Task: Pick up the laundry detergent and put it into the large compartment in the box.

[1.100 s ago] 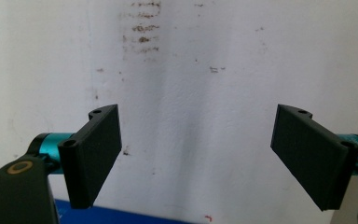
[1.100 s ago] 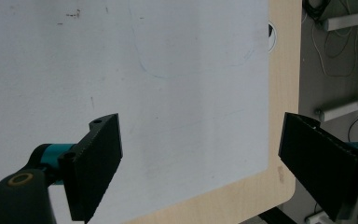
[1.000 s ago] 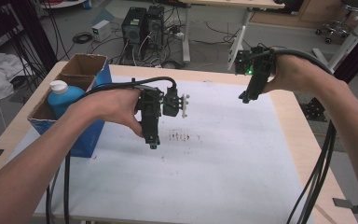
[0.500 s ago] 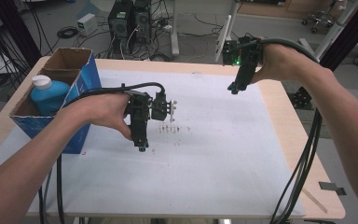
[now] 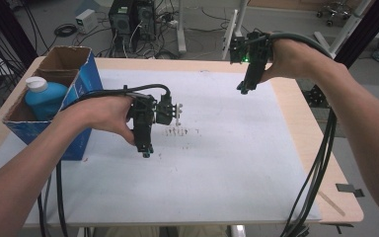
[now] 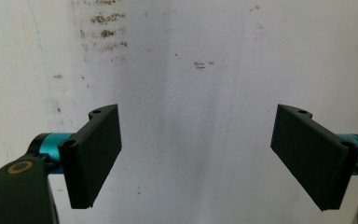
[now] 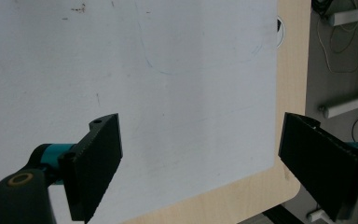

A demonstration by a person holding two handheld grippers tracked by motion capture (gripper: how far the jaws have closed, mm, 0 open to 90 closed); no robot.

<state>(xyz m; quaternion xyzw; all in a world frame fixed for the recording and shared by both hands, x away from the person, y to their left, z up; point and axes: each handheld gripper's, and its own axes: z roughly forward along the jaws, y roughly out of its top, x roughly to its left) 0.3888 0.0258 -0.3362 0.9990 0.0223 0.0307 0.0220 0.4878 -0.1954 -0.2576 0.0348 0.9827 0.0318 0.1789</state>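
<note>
My left gripper (image 5: 146, 152) hangs over the middle-left of the white sheet (image 5: 217, 163), jaws pointing down. In the left gripper view that gripper (image 6: 200, 158) is open, with nothing but the stained white sheet (image 6: 191, 93) between its jaws. My right gripper (image 5: 243, 89) is held above the far right part of the sheet. The right gripper view has the right gripper (image 7: 214, 168) open and empty over the sheet (image 7: 135, 84) near the wooden table edge (image 7: 242, 191).
A blue cardboard box (image 5: 81, 86) stands at the left of the table, holding a blue bottle with a white cap (image 5: 43, 96). Dark marks (image 5: 180, 132) dot the sheet beside the left gripper. Cables (image 5: 316, 177) trail off the right edge. Computers and cords sit on the floor beyond.
Both hands and the box sit in slightly different places in the high view, which itself appears to have shifted. Both grippers stay open and empty.
</note>
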